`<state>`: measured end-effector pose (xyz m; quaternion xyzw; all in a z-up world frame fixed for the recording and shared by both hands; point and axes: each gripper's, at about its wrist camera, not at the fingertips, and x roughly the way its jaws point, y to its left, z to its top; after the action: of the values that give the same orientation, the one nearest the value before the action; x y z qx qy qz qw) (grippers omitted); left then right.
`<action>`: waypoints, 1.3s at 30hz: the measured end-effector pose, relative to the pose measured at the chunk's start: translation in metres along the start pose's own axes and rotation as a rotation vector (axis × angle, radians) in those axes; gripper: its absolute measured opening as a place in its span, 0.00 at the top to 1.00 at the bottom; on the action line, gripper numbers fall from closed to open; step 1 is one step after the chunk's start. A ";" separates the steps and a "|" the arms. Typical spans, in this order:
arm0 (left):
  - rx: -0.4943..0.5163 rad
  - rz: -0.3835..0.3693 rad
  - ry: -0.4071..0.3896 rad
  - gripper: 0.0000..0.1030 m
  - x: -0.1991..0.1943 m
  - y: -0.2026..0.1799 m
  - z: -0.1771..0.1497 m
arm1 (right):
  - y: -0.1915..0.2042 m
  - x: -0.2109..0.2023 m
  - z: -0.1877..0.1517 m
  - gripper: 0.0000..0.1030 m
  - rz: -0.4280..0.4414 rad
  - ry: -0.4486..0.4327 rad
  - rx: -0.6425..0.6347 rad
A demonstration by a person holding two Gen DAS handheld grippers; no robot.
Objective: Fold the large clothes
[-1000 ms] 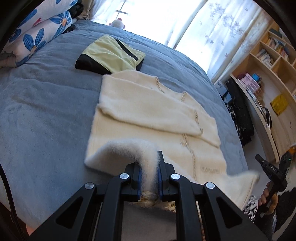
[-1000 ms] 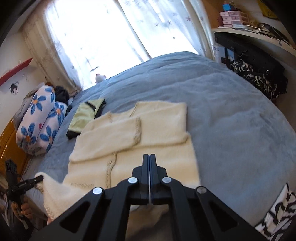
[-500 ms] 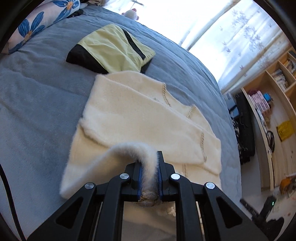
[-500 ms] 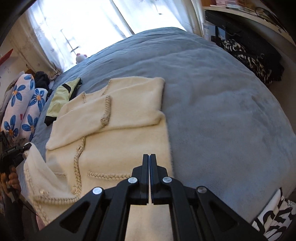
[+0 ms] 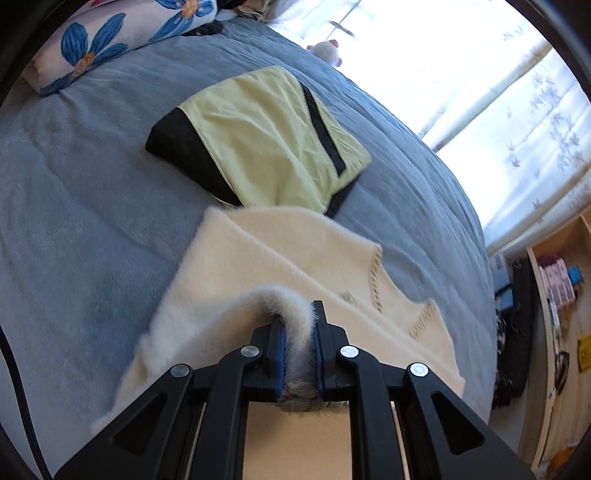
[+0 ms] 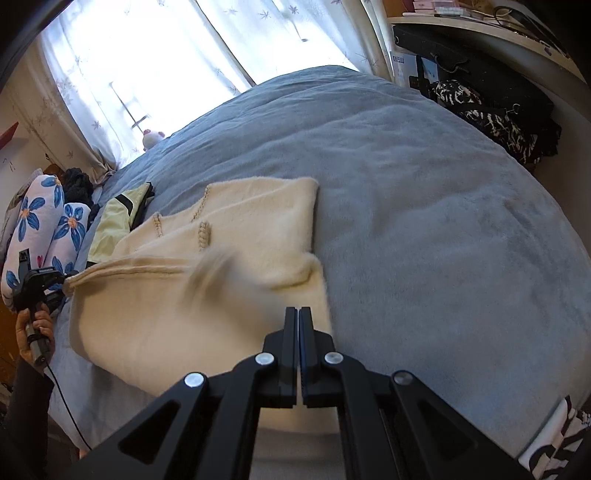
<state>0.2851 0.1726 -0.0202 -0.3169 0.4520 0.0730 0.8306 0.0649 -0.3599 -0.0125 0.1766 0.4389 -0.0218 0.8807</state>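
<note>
A cream fuzzy cardigan [image 5: 258, 266] with braided trim lies on the grey-blue bed, its sleeves folded across the body. My left gripper [image 5: 297, 317] is shut on the cardigan's lower edge and holds it raised over the body. In the right wrist view a hand holds that left gripper [image 6: 37, 280] at the left, and the lifted hem stretches from it across the cardigan [image 6: 258, 221], partly blurred. My right gripper [image 6: 298, 310] hovers over the cardigan's near right edge. Its jaws are opening, with only a hairline slit showing and nothing between them.
A folded yellow-green and black garment [image 5: 266, 136] lies just beyond the cardigan's collar. Flowered pillows [image 5: 122, 33] sit at the head of the bed [image 6: 443, 221]. Black bags [image 6: 480, 103] and a wooden shelf [image 5: 561, 288] stand beside the bed on the right.
My left gripper has carried the cardigan's lower edge up over the body toward the collar. The right gripper has sunk closer to the cardigan's right edge.
</note>
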 end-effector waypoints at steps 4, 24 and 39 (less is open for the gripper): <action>-0.014 0.044 0.017 0.90 0.030 0.009 0.008 | 0.008 0.033 0.018 0.57 0.001 0.003 -0.016; 0.443 -0.125 0.341 0.64 0.060 0.015 0.018 | -0.007 0.146 0.047 0.61 -0.041 0.166 -0.079; 0.705 -0.116 0.238 0.16 0.030 0.012 0.025 | -0.002 0.151 0.045 0.61 -0.068 0.163 -0.097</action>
<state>0.3154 0.1916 -0.0395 -0.0431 0.5241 -0.1717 0.8331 0.1914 -0.3587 -0.1065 0.1199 0.5155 -0.0162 0.8483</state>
